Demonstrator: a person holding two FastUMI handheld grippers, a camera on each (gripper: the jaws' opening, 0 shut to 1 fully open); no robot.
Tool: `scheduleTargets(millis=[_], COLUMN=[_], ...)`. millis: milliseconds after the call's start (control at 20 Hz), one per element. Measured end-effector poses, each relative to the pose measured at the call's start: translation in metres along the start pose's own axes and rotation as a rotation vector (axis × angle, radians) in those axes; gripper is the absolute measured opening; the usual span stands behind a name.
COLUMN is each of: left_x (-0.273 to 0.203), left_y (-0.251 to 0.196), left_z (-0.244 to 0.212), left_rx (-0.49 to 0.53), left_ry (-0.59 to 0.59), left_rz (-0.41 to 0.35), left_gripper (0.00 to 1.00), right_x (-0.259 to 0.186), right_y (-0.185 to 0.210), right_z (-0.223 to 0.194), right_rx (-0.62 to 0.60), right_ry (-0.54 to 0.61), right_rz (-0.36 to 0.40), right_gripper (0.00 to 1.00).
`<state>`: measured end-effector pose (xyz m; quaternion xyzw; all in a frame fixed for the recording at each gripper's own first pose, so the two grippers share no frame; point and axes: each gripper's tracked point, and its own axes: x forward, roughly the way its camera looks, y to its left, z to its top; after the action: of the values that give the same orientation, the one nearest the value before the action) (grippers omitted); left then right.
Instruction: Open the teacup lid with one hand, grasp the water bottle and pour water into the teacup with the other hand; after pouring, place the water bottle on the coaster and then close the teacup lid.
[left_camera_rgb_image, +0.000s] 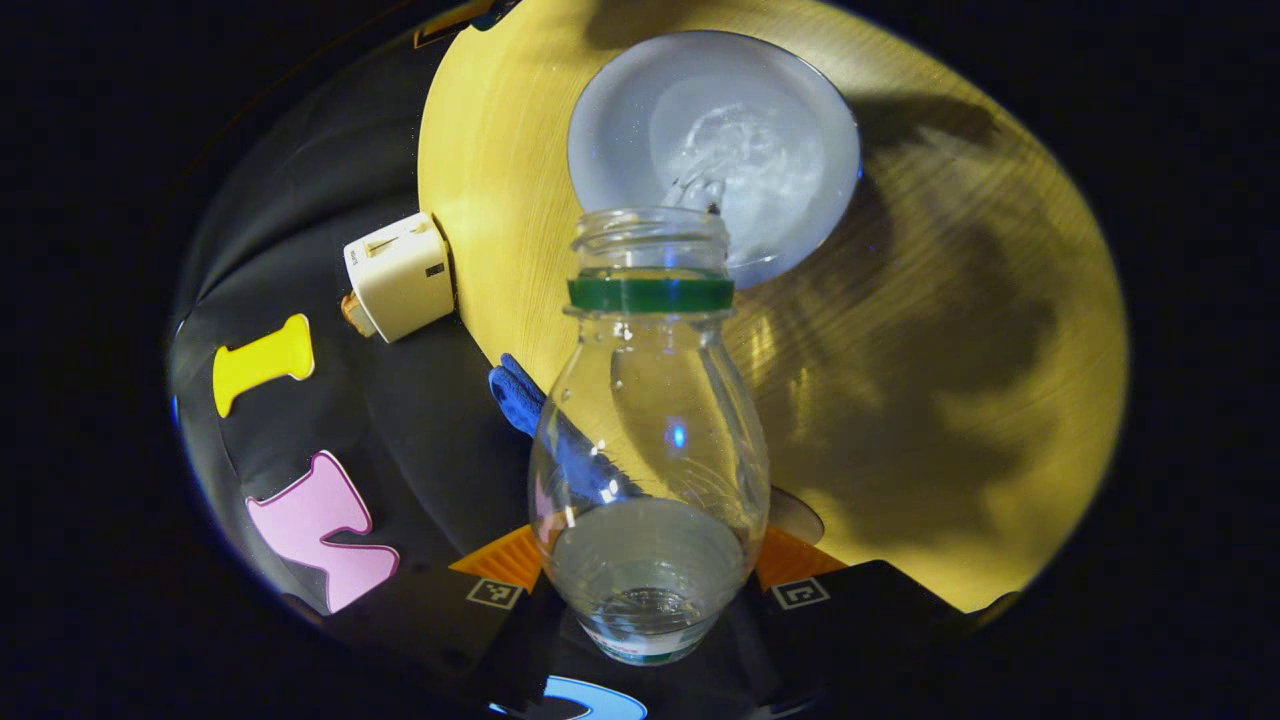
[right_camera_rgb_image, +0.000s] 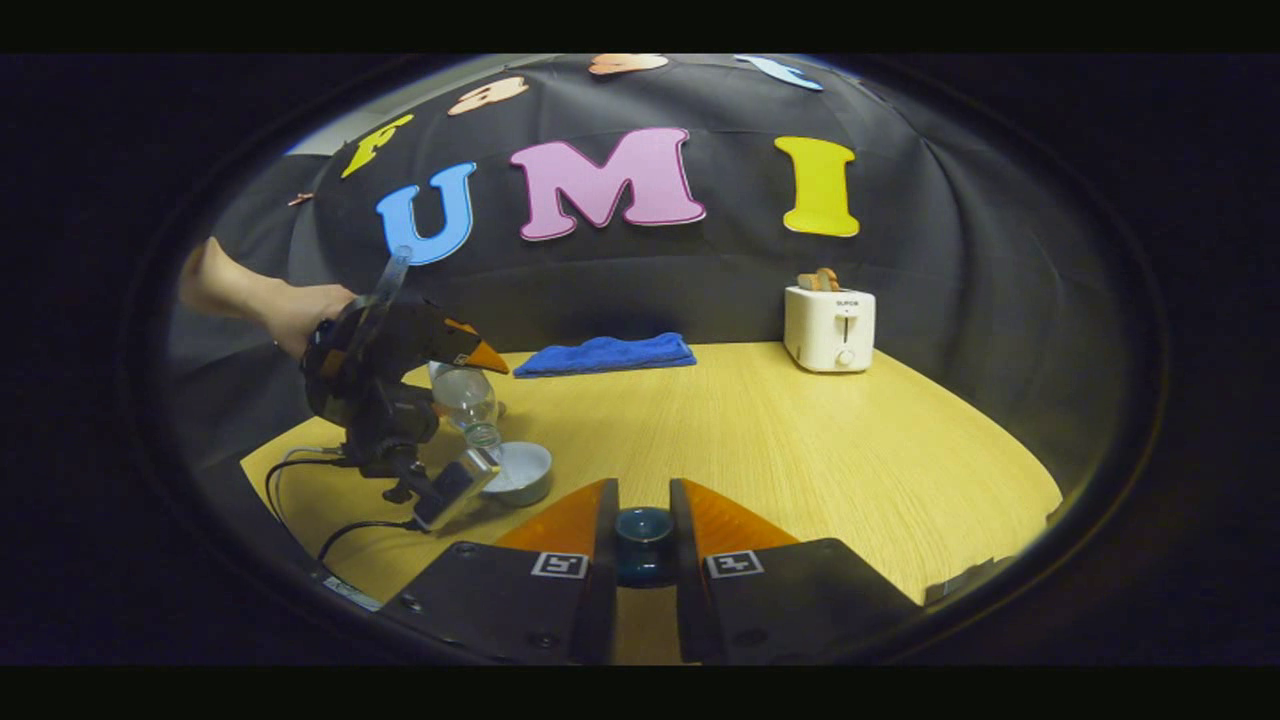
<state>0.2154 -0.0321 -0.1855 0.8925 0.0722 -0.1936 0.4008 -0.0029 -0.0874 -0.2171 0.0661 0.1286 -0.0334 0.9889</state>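
Left gripper (left_camera_rgb_image: 650, 585) clamps the tilted water bottle (left_camera_rgb_image: 648, 440), pouring into the open teacup (left_camera_rgb_image: 715, 150) ahead. Right gripper (right_camera_rgb_image: 643, 535) grips the lid (right_camera_rgb_image: 643, 540). Coaster placement and closing remain.

A white toaster (right_camera_rgb_image: 829, 328) stood at the far right corner of the wooden table (right_camera_rgb_image: 800, 450), close to the back edge, with slices of bread (right_camera_rgb_image: 818, 280) poking up from its slots (in the left gripper view it sat right at the table's edge (left_camera_rgb_image: 398, 276)). A folded blue towel (right_camera_rgb_image: 605, 354) lay flat along the back edge, near its middle and well apart from the toaster. Black cables (right_camera_rgb_image: 300, 480) trailed across the table's near left corner.
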Motion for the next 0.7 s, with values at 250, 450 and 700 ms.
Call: scheduleTargets(millis=[250, 450, 700], left_x=[0.0003, -0.0025, -0.0058], left_y=[-0.0013, 0.004, 0.0044], left_z=[-0.003, -0.0001, -0.001], left_rx=[0.049, 0.084, 0.098], left_ry=[-0.002, -0.015, -0.015], left_rz=[0.004, 0.029, 0.073], left_gripper=[0.75, 0.75, 0.75], right_x=[0.0029, 0.0013, 0.0029], right_y=[0.0, 0.0015, 0.0018], right_z=[0.0, 0.0025, 0.003], right_rx=[-0.005, -0.005, 0.0], right_ry=[0.001, -0.002, 0.0], right_rz=[-0.002, -0.006, -0.007], right_gripper=[0.28, 0.28, 0.28])
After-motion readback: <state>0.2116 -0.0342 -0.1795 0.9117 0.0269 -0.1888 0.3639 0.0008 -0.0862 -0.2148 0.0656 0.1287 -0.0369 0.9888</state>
